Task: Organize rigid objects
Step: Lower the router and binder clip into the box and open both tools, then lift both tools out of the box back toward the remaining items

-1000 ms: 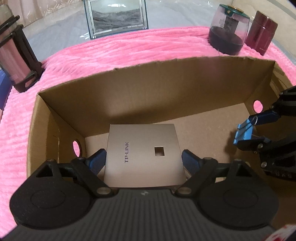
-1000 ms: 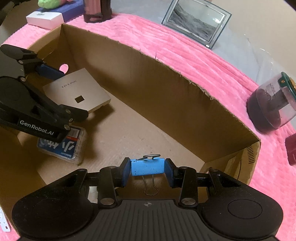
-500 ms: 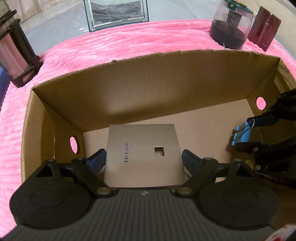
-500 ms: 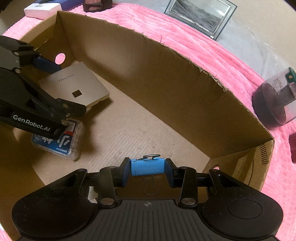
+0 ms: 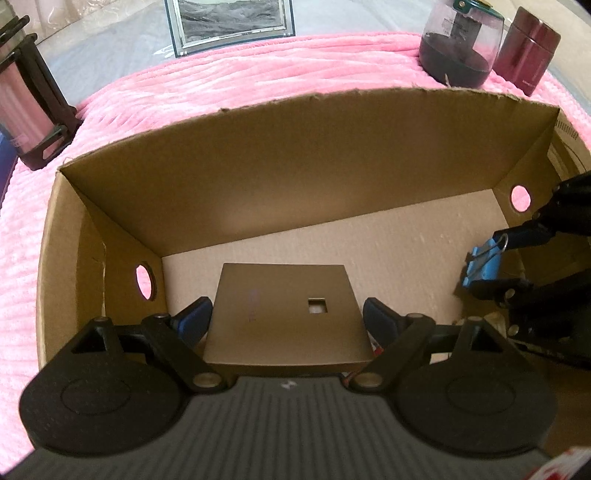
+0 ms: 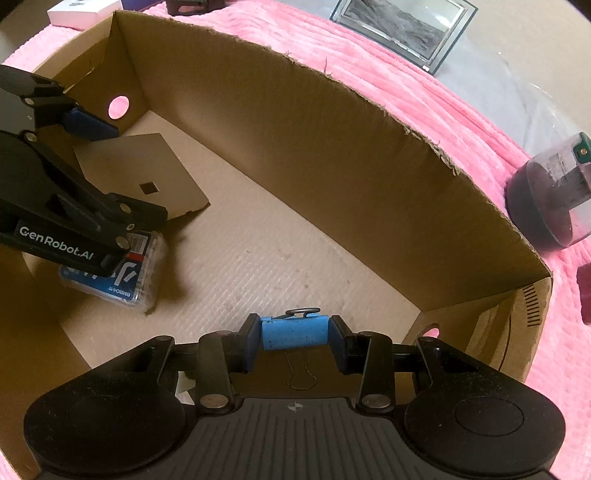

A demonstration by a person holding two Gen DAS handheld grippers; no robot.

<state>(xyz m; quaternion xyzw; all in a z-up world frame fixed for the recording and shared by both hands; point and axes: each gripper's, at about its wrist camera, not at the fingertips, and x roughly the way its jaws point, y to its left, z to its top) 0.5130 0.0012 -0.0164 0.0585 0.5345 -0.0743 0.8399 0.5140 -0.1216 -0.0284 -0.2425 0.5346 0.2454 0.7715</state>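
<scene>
The right gripper [image 6: 294, 338] clenches a blue binder clip [image 6: 293, 331] between its pads, above the floor of the cardboard box [image 6: 332, 155]. The left gripper [image 5: 286, 315] is released, its fingers apart on both sides of a flat beige square device [image 5: 284, 314] that lies on the box floor near a blue plastic pack [image 6: 125, 273].

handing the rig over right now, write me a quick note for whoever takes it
Left gripper: open, jaws either side of the flat square panel, not clamping it. The panel lies on the floor of the cardboard box, at its left end.
Right gripper: shut on the blue binder clip, held inside the box over its right end.
Done: the panel and a blue packet are in the box.
Left: release the clip inside the box. Outside it on the pink blanket are a dark domed container, a maroon canister, a framed picture and a black-framed pink holder.
</scene>
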